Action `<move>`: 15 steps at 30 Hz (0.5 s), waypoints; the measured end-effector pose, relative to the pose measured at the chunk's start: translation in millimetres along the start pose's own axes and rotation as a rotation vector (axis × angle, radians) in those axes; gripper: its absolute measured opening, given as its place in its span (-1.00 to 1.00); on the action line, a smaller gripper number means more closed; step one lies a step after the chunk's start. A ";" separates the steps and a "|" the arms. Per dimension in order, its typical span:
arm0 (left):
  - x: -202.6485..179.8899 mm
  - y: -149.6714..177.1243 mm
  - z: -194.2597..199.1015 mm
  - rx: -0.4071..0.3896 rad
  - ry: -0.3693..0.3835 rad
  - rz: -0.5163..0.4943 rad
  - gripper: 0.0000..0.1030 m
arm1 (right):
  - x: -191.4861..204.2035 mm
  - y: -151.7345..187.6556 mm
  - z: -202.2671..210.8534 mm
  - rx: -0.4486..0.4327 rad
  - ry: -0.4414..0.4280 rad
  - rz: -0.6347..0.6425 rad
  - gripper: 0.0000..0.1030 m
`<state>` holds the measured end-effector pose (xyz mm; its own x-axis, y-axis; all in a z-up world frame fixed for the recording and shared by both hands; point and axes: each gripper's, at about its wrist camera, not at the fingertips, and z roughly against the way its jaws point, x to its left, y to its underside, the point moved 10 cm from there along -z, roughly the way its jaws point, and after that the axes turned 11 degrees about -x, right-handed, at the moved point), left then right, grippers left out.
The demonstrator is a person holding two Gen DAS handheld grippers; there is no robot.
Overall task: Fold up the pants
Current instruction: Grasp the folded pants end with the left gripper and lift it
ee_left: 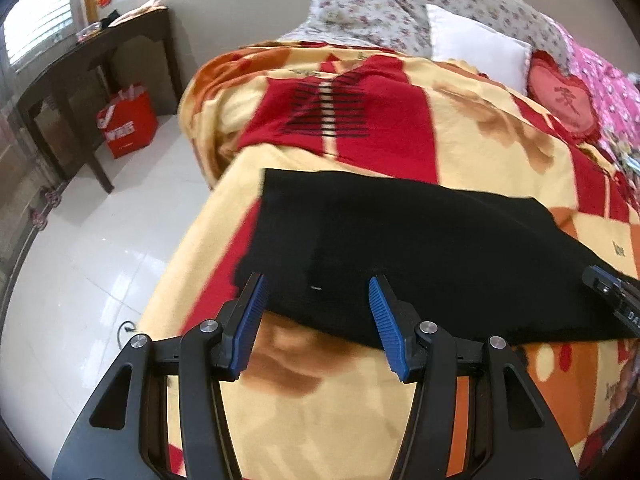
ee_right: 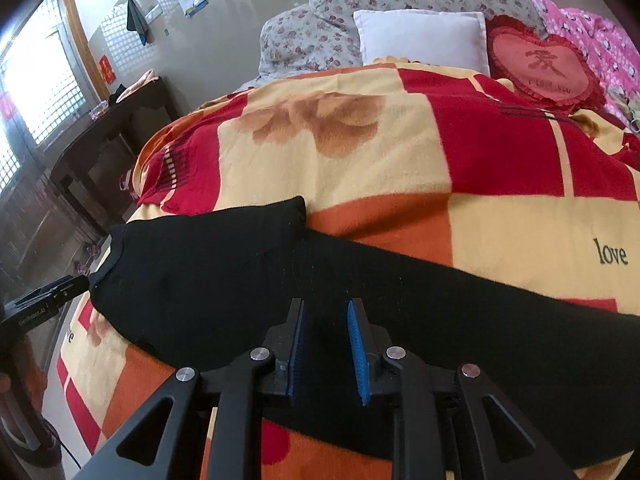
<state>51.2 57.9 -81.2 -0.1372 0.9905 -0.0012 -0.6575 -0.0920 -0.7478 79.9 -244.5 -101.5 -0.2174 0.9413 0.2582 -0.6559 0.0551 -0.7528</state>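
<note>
**Item: black pants, partly folded, on patterned blanket — both grippers free**

Step in hand, as judged: between folds; the pants (ee_right: 280, 280) lie as one long flat band, apparently already doubled lengthwise, with neither tool holding cloth; the next move calls for a fresh pinch on one end of the band and a carry across to the other end, edges kept aligned so the layers do not skew.

Entries, left to right, placed relative to the pants:

- Dark side table (ee_left: 92, 60); well apart, beyond the left end, off the bed.
- Red bag (ee_left: 128, 124); on the floor under that table, well apart.
- Left gripper (ee_left: 316, 308); jaws spread wide, empty, over the near edge at the left end; whether the tips touch the cloth cannot be told.
- Pants; black, matte, limp knit; flat across the blanket (ee_right: 500, 220) near the bed's foot; the left end shows a raised corner and a ragged outline; few wrinkles visible.
- Right gripper (ee_right: 325, 344); jaws narrowly parted, released, nothing between them; over the middle of the band.
- White pillow (ee_right: 420, 36); far beyond.
- Heart cushion (ee_right: 540, 68); beyond, to the right.
</note>
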 end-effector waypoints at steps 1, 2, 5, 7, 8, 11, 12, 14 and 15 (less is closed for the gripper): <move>-5.6 0.5 0.5 0.002 0.010 -0.005 0.03 | -0.2 0.8 1.6 0.001 -0.001 -0.004 -0.60; -13.0 1.2 0.5 0.004 0.021 -0.011 0.03 | -0.9 1.5 3.0 0.002 -0.002 -0.009 -0.60; -32.6 2.7 1.1 0.010 0.046 -0.029 0.03 | -4.8 2.4 6.5 0.004 0.005 -0.016 -0.60; -44.7 2.5 1.2 0.006 0.057 -0.045 0.03 | -7.6 2.7 9.4 0.002 0.011 -0.015 -0.60; -50.3 2.3 1.2 0.004 0.061 -0.054 0.03 | -9.6 2.9 11.2 0.001 0.015 -0.015 -0.59; -67.1 2.1 0.7 0.000 0.077 -0.076 0.03 | -17.0 4.1 16.7 -0.001 0.026 -0.020 -0.59; -71.3 2.5 0.5 0.002 0.082 -0.079 0.03 | -19.4 4.4 18.4 -0.002 0.028 -0.024 -0.59; -82.7 3.3 -1.0 0.012 0.101 -0.087 0.03 | -25.6 5.3 23.0 -0.003 0.033 -0.036 -0.58; -89.2 4.1 -1.2 0.020 0.115 -0.090 0.03 | -29.1 5.6 26.2 -0.006 0.037 -0.043 -0.57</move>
<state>61.7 -30.7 -85.0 0.0077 0.9999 -0.0119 -0.6778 -0.0035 -0.7352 63.6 -280.3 -97.4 -0.1621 0.9496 0.2685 -0.6595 0.0981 -0.7453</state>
